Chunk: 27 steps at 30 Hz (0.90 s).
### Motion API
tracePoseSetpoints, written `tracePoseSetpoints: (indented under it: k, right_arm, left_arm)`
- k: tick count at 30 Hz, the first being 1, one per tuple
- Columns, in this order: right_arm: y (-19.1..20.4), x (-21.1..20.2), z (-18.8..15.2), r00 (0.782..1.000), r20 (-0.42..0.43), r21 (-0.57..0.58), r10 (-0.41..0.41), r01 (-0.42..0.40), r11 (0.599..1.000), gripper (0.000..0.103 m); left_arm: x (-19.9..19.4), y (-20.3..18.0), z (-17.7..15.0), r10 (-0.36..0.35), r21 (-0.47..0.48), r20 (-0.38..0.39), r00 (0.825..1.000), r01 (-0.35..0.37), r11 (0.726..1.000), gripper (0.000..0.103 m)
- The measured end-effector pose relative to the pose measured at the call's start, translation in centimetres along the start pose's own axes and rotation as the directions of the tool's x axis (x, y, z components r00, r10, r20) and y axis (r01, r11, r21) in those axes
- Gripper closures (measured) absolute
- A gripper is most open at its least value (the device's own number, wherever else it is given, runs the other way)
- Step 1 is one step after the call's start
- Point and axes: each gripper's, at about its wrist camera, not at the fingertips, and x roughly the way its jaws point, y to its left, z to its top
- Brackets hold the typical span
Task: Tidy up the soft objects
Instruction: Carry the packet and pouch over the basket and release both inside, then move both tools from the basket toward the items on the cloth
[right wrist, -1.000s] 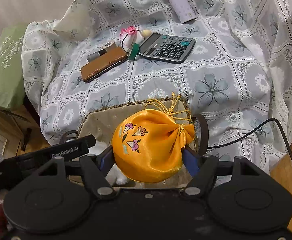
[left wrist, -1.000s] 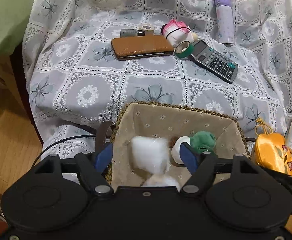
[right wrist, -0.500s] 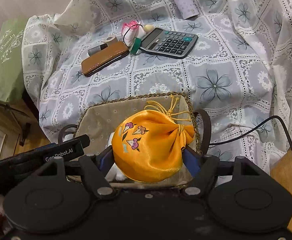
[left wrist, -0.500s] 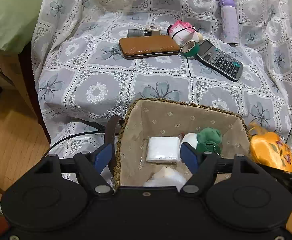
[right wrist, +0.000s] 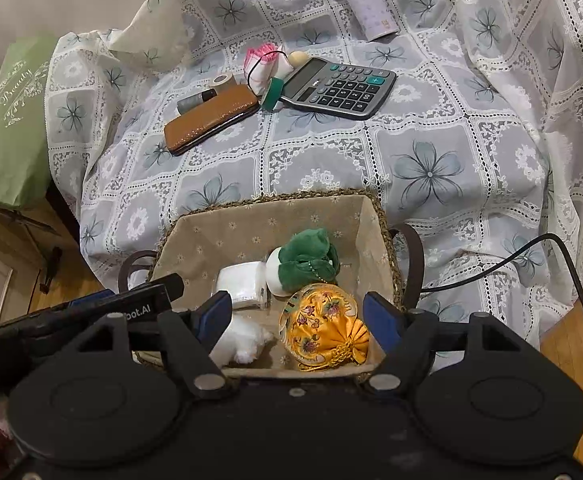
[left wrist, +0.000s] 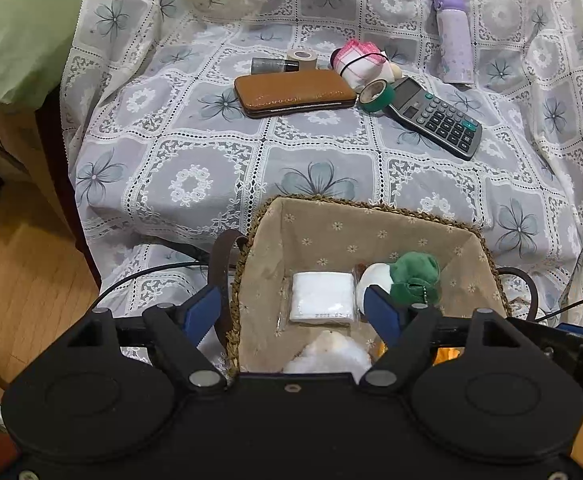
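While both grippers are hanging open over the braided-rim, fabric-lined basket, the orange embroidered satin pouch is lying inside by its near wall (white plush alongside), free between the right gripper fingers; the left gripper is holding nothing.

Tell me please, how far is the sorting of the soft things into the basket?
Mostly done. The lined woven basket holds the orange satin drawstring pouch, a green and white plush toy, a white folded tissue pack and a white fluffy ball. Nothing is in hand: the left gripper and right gripper have open, empty jaws. Possibly left: the pink and white cloth bundle on the tablecloth.
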Motion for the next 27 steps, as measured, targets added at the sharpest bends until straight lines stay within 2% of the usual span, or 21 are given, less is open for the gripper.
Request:
tracePoseSetpoints:
  k: [27]
  right_arm:
    - [-0.2, 0.96, 0.45, 1.0, -0.018, -0.001, -0.02, 0.02, 1.0, 0.031]
  left_arm:
    - [0.52, -0.17, -0.03, 0.012, 0.026, -0.006, 1.0, -0.012, 1.0, 0.026]
